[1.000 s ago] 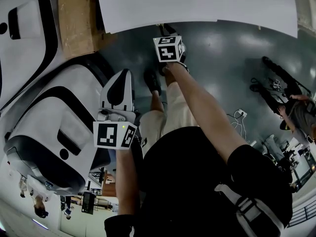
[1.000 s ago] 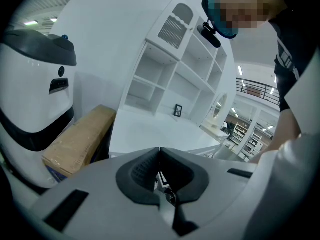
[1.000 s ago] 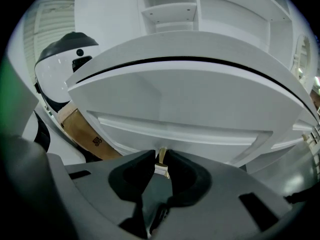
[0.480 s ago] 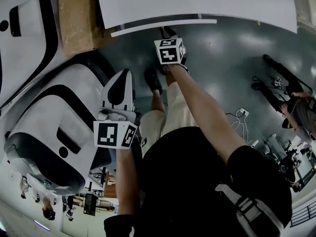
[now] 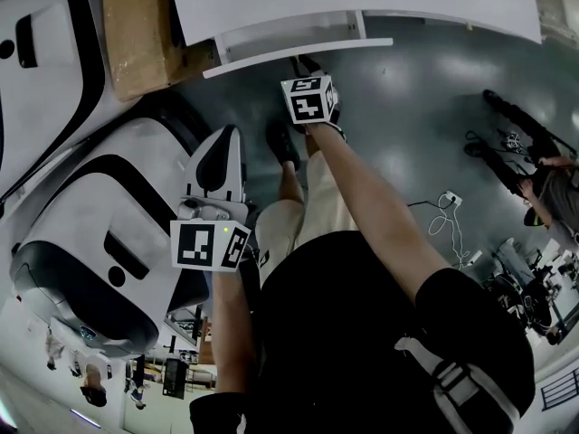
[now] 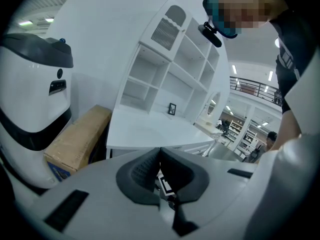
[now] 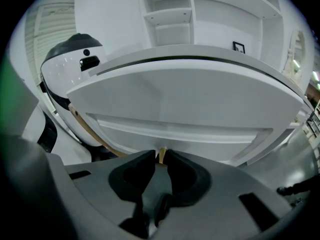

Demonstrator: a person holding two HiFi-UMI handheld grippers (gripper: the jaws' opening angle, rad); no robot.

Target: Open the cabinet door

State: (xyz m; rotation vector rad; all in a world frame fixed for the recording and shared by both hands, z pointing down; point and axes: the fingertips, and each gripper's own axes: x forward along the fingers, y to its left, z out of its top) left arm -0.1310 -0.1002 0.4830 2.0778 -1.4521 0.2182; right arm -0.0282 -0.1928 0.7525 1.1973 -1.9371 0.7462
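Observation:
The white cabinet [image 5: 362,3] fills the top of the head view. Its door [image 5: 298,47] stands out from under the top as a pale strip. In the right gripper view the door [image 7: 175,104] fills the middle, and its small brass handle [image 7: 160,155] sits between the dark pads. My right gripper [image 5: 299,63] is shut on that handle, arm stretched forward. My left gripper [image 5: 230,134] hangs lower left, apart from the cabinet, jaws shut with nothing in them. In the left gripper view the cabinet top [image 6: 145,129] and shelves lie ahead of my left gripper [image 6: 160,151].
A cardboard box [image 5: 136,25] stands left of the cabinet. Large white-and-black machine shells [image 5: 81,233] crowd the left side. On the grey floor at right lie cables [image 5: 443,208] and dark gear [image 5: 507,134], with a person [image 5: 547,197] near the edge.
The door has come out from under the cabinet top toward me, showing more of its edge and side. My right gripper has drawn back with it. The left gripper has hardly shifted.

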